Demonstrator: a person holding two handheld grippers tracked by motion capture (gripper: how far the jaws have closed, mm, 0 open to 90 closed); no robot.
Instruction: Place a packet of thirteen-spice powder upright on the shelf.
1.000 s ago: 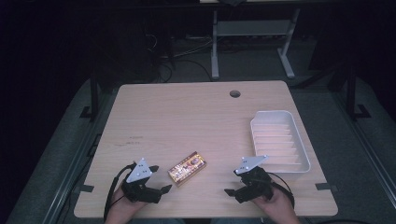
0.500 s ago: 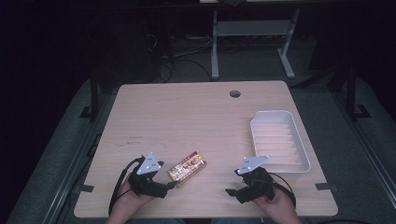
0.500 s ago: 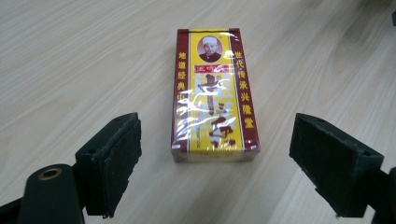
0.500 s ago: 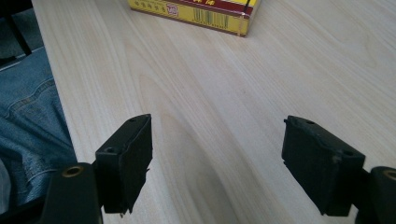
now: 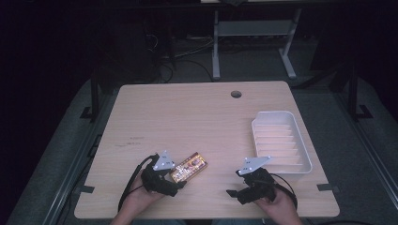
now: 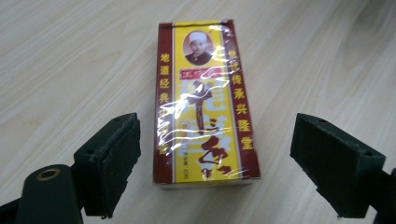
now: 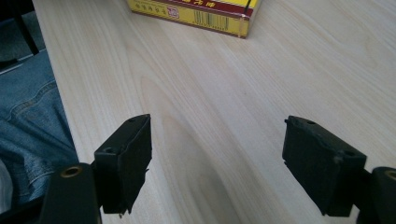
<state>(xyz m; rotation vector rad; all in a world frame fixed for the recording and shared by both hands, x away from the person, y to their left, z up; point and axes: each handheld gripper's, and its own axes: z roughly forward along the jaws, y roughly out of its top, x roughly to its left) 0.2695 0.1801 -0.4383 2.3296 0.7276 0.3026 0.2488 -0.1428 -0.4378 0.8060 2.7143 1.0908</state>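
1. The left gripper (image 5: 177, 183) sits at the near edge of the table (image 5: 197, 117), its jaws wide apart and holding nothing; they have just been opening.
2. The box (image 6: 204, 100), yellow and dark red under clear wrap, lies flat straight ahead of it, its near end between the two pads (image 6: 116, 158) with a gap on each side, touching neither.
3. The right gripper (image 5: 233, 193) rests near the same edge, well apart from the box, jaws wide and empty over bare wood.
4. From the right gripper's camera the box (image 7: 196, 14) lies ahead, beyond the jaws.
5. A white tray (image 5: 300, 140) stands just beyond the right gripper, on its outer side.
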